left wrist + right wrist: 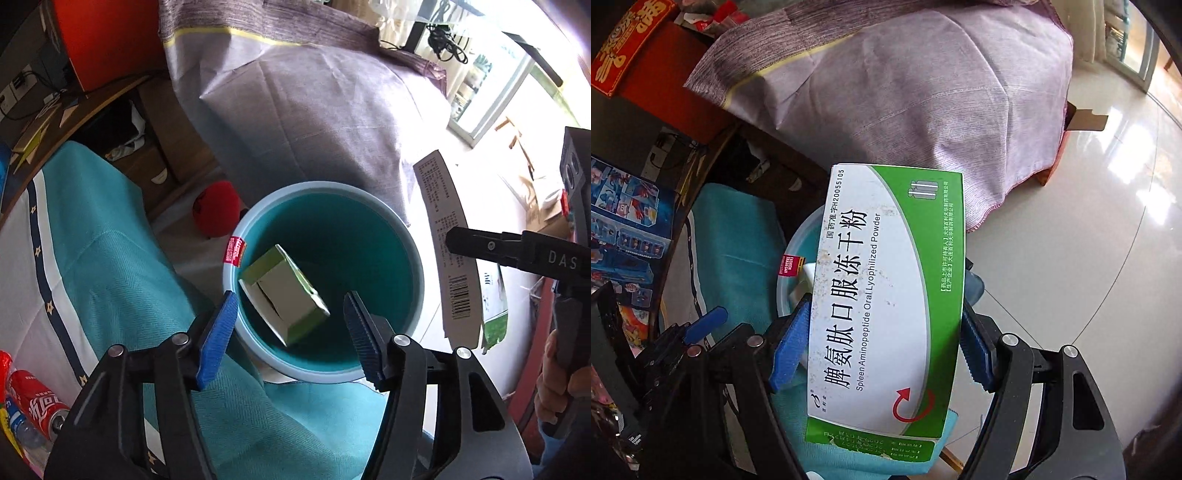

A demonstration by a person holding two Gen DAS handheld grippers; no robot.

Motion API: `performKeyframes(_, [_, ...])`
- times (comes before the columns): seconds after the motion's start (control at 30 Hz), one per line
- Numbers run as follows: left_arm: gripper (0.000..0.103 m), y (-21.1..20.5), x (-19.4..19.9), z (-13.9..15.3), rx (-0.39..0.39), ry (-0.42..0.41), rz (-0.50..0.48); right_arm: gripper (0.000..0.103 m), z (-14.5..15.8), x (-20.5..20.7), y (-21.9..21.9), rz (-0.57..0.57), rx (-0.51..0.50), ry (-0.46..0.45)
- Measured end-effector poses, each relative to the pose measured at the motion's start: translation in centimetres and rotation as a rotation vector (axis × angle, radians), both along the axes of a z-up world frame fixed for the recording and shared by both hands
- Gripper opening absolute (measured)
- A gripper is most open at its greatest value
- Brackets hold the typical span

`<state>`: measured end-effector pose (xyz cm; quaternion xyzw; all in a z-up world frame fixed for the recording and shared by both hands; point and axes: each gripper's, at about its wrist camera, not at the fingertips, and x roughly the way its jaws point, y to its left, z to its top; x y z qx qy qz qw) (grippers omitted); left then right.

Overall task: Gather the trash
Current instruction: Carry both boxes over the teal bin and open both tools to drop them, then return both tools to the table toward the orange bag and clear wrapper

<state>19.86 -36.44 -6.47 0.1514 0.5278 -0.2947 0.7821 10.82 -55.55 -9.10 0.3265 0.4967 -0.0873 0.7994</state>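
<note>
The teal bin (328,280) fills the middle of the left wrist view, a small green carton (286,295) inside it below the spread left gripper (290,332). The right gripper (886,343) pinches the long medicine box (886,295) across its width – light, stiff card, crushable. Purple draped cloth (314,110) upper centre and teal blanket (110,258) at left crowd the rim.

Open left gripper (288,334) above teal bin (413,258), green carton (286,295) inside
</note>
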Motion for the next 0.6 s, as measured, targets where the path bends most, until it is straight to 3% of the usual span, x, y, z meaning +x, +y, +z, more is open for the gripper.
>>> performKeyframes(0.17, [0.08,0.9,-0.3,1.0,-0.019,-0.021,0.016,0.07,0.0,0.9,0.7,0.016,-0.002,-0.006])
performKeyframes(0.37, [0.09,3.6,-0.6,1.6,-0.03,-0.035,0.058,0.071,-1.6,2.3,2.8,0.062,0.011,0.035])
performKeyframes(0.6, [0.092,7.1,-1.5,2.3,-0.052,-0.028,0.098,0.077,-2.4,2.7,3.9,0.035,0.011,0.067])
